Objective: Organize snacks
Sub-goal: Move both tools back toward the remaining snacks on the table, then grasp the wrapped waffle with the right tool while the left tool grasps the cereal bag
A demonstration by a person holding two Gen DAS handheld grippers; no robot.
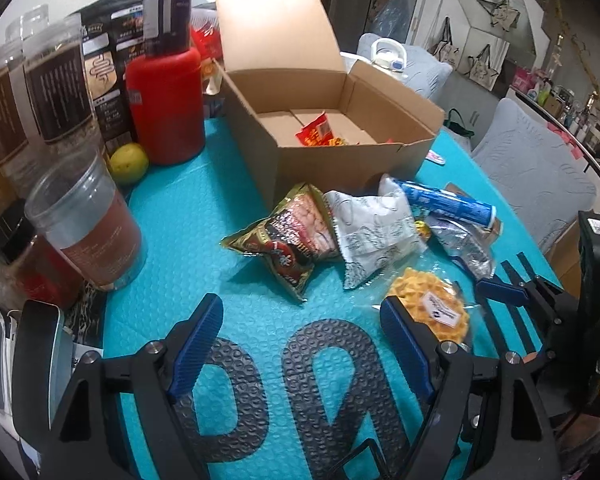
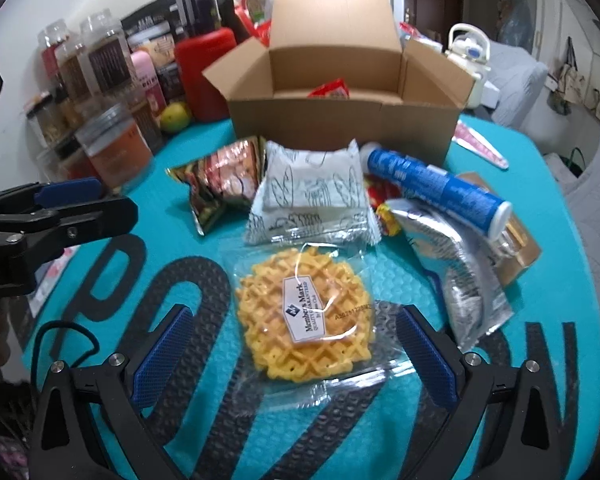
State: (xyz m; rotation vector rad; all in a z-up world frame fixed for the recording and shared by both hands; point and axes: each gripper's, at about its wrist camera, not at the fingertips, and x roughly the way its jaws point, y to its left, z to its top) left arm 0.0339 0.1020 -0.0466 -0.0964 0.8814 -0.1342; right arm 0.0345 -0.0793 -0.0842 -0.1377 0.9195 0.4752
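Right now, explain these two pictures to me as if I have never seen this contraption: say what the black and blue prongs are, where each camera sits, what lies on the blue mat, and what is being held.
There is no robot here. A person holds a hand tool with a two-finger claw in each hand, and a wide-angle camera on each tool looks forward along its fingers.

One picture is from the left claw, the other from the right claw. The blue prongs are their gripping pads. Both claws are open and hold nothing.

On the blue mat stands an open cardboard box with a red packet already inside. In front of it lie a wrapped waffle, a white packet, a gold and red packet, a blue tube and a silver pouch. The waffle lies between the right claw's open fingers. Jars and a red bottle stand to the left.
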